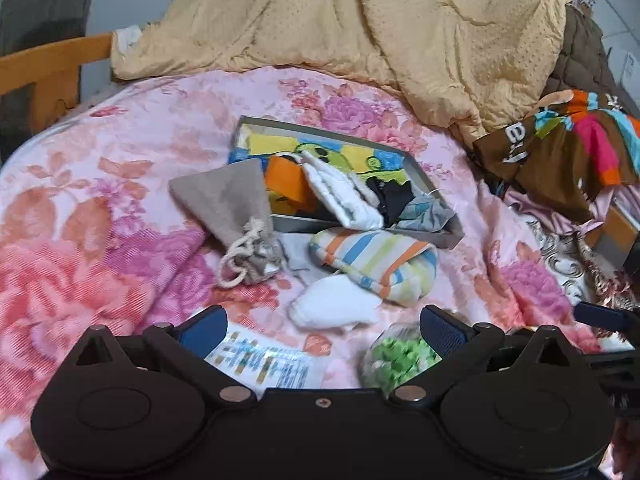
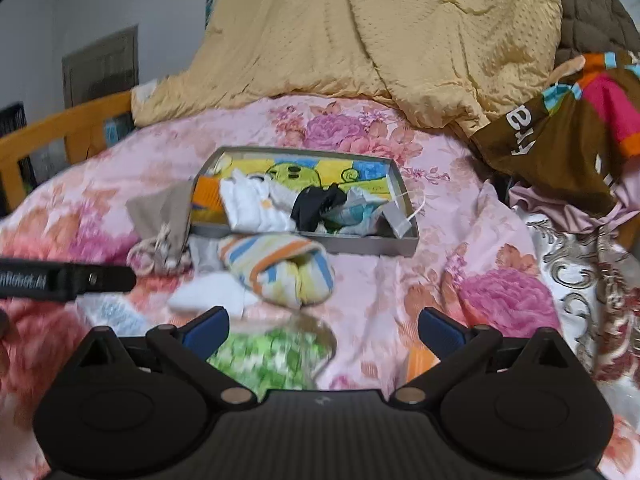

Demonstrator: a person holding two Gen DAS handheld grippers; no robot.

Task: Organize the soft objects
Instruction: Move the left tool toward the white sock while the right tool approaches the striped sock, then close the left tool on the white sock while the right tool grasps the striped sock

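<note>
A shallow grey tray lies on the floral bedspread, holding a white folded cloth, a black cloth and an orange piece. In front of it lie a striped pouch, a grey drawstring bag, a white sock and a green-filled clear bag. My left gripper is open above the sock's near end. My right gripper is open over the green bag.
A tan quilt is heaped at the back. Brown and multicoloured clothes pile up on the right. A wooden bed rail runs along the left. A printed packet lies near my left fingers. The left gripper's side shows at the right view's left edge.
</note>
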